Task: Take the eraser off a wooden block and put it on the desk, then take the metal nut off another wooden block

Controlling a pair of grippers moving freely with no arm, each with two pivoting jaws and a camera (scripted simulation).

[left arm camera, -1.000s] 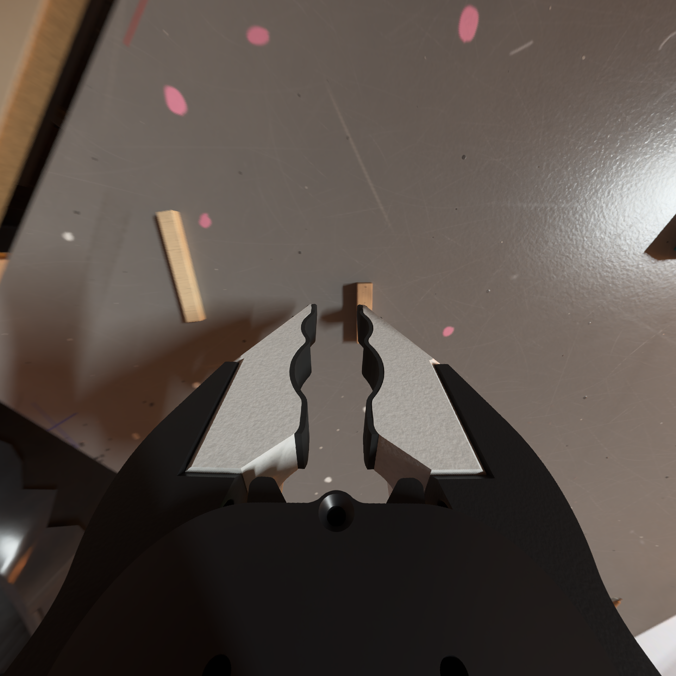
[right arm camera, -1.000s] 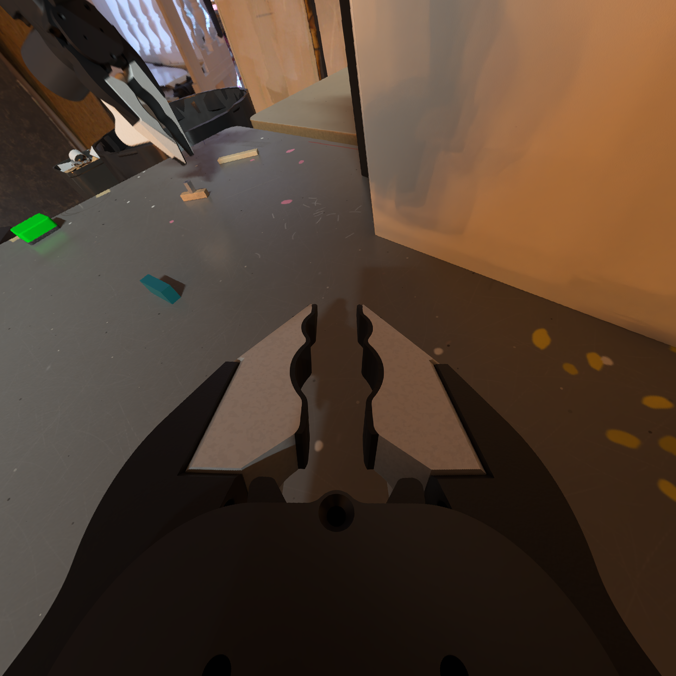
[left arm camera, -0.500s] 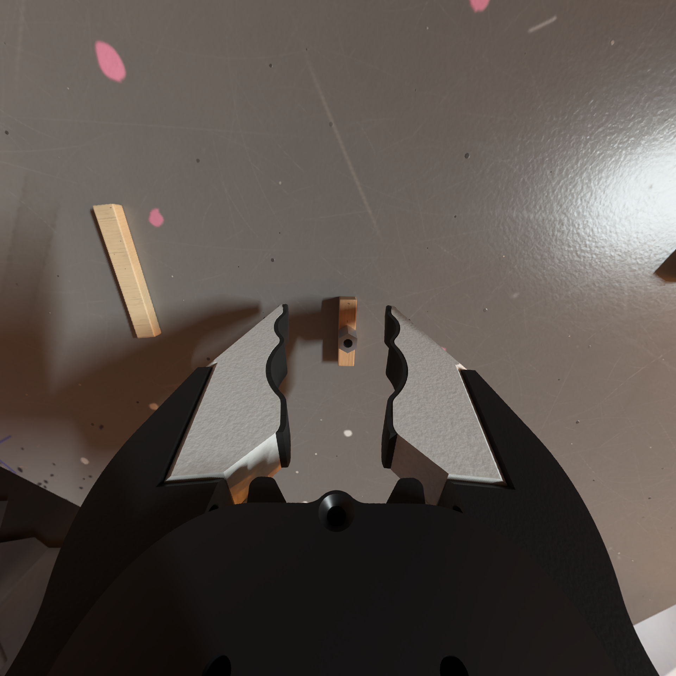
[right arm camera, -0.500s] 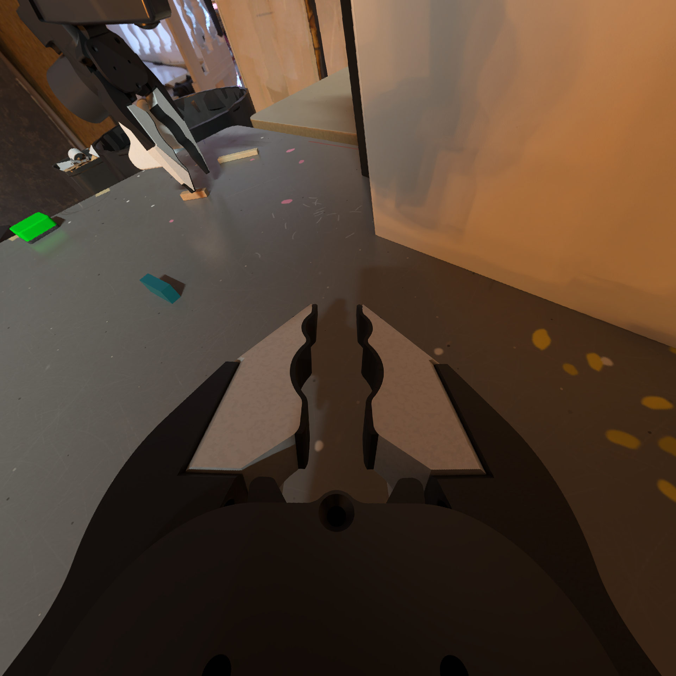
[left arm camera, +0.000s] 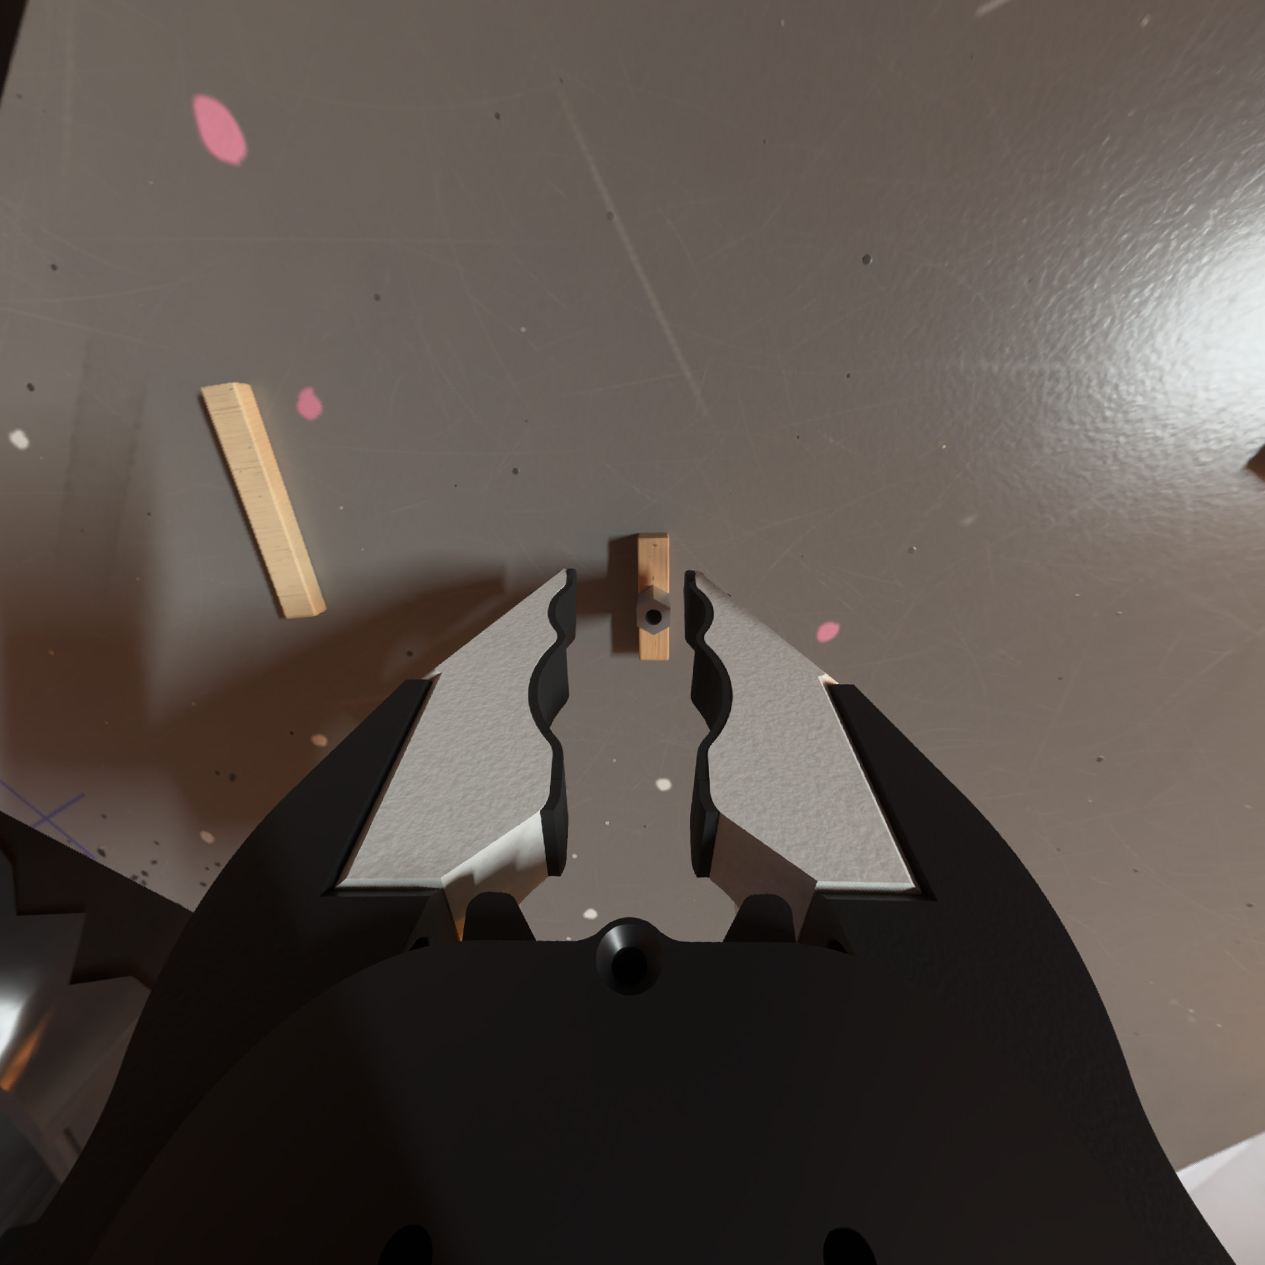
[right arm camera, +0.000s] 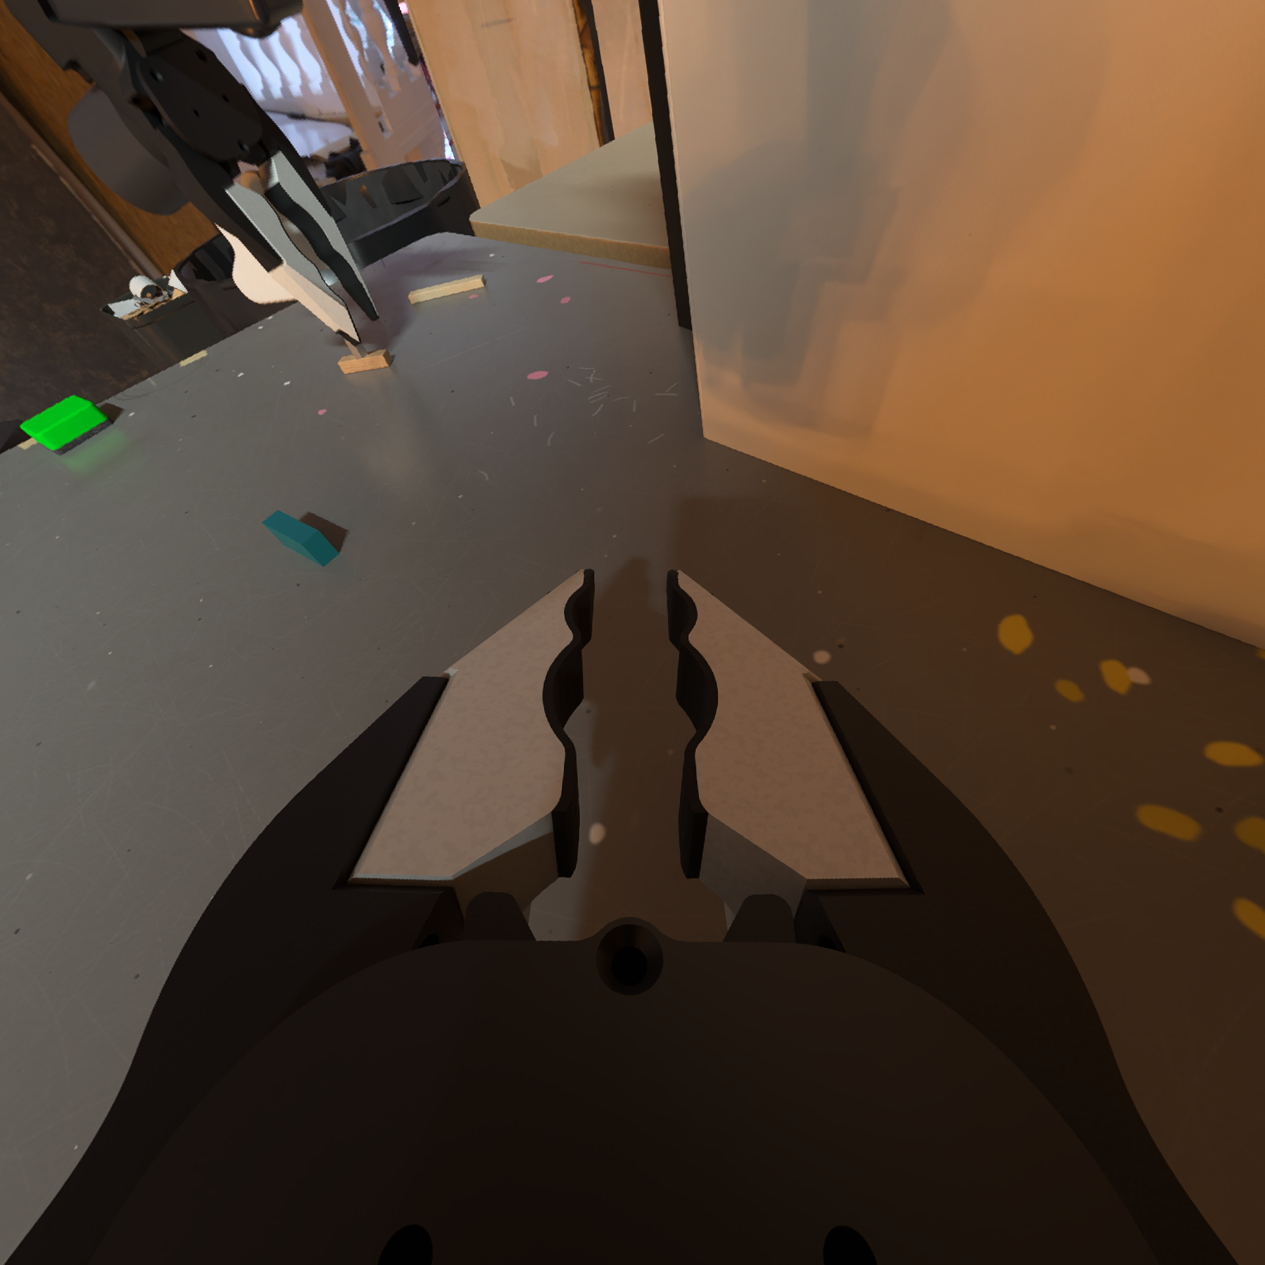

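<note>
A small grey metal nut (left arm camera: 652, 615) sits on a short wooden block (left arm camera: 654, 561) on the grey desk (left arm camera: 890, 342). My left gripper (left arm camera: 630, 578) is open and points down at it, with the nut just beyond and between the fingertips, untouched. In the right wrist view the left gripper (right arm camera: 352, 322) hangs over that block (right arm camera: 365, 361). My right gripper (right arm camera: 630, 578) is empty, its jaws a narrow gap apart, low over the desk. A green block with a dark underside (right arm camera: 65, 423) and a teal wedge (right arm camera: 301, 537) lie on the desk; I cannot tell which is the eraser.
A long wooden block (left arm camera: 263, 500) lies left of the nut block and also shows in the right wrist view (right arm camera: 446, 289). A tall beige panel (right arm camera: 958, 308) walls the right side. A black bin (right arm camera: 404, 205) stands beyond the desk's far edge.
My left gripper came down toward the nut block. Its jaws opened wide, then narrowed around the nut. The right gripper has not moved.
</note>
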